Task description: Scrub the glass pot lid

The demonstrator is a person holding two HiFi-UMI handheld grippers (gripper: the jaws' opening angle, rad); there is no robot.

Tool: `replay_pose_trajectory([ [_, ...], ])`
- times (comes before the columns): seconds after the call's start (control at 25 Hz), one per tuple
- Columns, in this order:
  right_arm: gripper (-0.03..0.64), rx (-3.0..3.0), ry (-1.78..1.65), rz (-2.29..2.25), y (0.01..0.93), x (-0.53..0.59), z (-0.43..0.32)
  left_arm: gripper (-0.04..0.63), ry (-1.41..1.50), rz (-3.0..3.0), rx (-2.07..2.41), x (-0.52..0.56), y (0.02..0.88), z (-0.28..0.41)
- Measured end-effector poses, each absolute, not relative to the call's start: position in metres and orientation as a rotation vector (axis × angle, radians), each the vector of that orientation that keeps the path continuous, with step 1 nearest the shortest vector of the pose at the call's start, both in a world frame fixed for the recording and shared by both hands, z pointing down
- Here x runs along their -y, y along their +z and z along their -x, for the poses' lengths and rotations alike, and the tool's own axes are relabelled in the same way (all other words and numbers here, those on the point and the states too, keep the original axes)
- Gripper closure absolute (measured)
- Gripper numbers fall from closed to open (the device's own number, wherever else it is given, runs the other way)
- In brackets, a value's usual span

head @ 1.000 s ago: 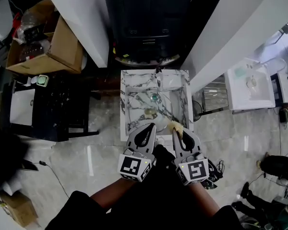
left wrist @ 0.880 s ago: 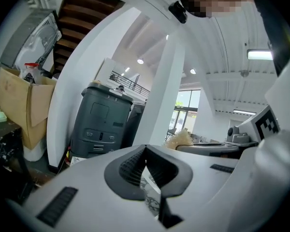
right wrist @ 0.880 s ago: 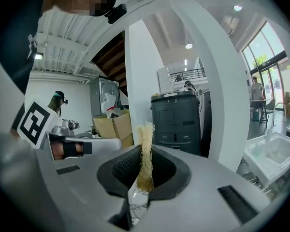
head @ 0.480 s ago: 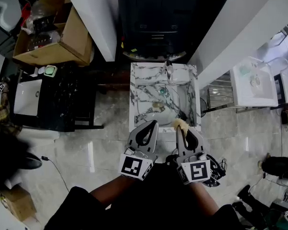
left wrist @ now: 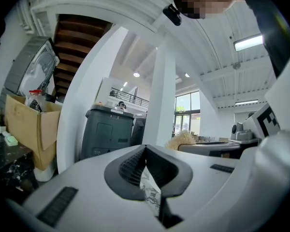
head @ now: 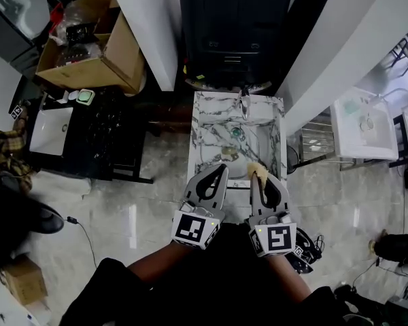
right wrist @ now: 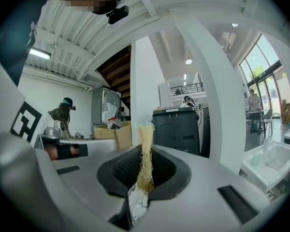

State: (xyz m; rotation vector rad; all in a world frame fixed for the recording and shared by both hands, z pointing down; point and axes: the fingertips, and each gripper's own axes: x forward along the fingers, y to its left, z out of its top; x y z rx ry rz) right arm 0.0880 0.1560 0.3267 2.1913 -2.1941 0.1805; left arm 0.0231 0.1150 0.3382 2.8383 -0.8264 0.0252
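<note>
A marble sink (head: 198,124) stands in front of me in the head view. Both grippers hover side by side over its near end. My right gripper (head: 259,175) is shut on a tan fibrous scrubber (head: 257,170), which sticks up between the jaws (right wrist: 145,151) in the right gripper view. My left gripper (head: 219,170) is shut, and nothing shows between its jaws (left wrist: 146,149). The scrubber (left wrist: 183,139) shows to the right in the left gripper view. A pale rounded shape (head: 236,174) lies between the grippers. I cannot tell whether it is the glass lid.
A tap (head: 245,104) stands at the sink's far end, a teal drain (head: 236,133) and a small tan object (head: 228,151) inside. Behind is a black bin (head: 234,26). A cardboard box (head: 98,53) and black table (head: 88,138) stand left, a white basin (head: 367,124) right.
The head view has shifted, so the sink now sits further right and higher. Both grippers stay close together over the sink's near end, the scrubber still held in the right one.
</note>
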Motion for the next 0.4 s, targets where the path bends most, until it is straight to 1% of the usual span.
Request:
replay_pose_trajectory([
  [0.4, 0.564, 2.231, 0.089, -2.225, 0.31, -0.159, -0.082, 0.58, -0.015, -2.881, 0.801, -0.119, 0.326, -0.021],
])
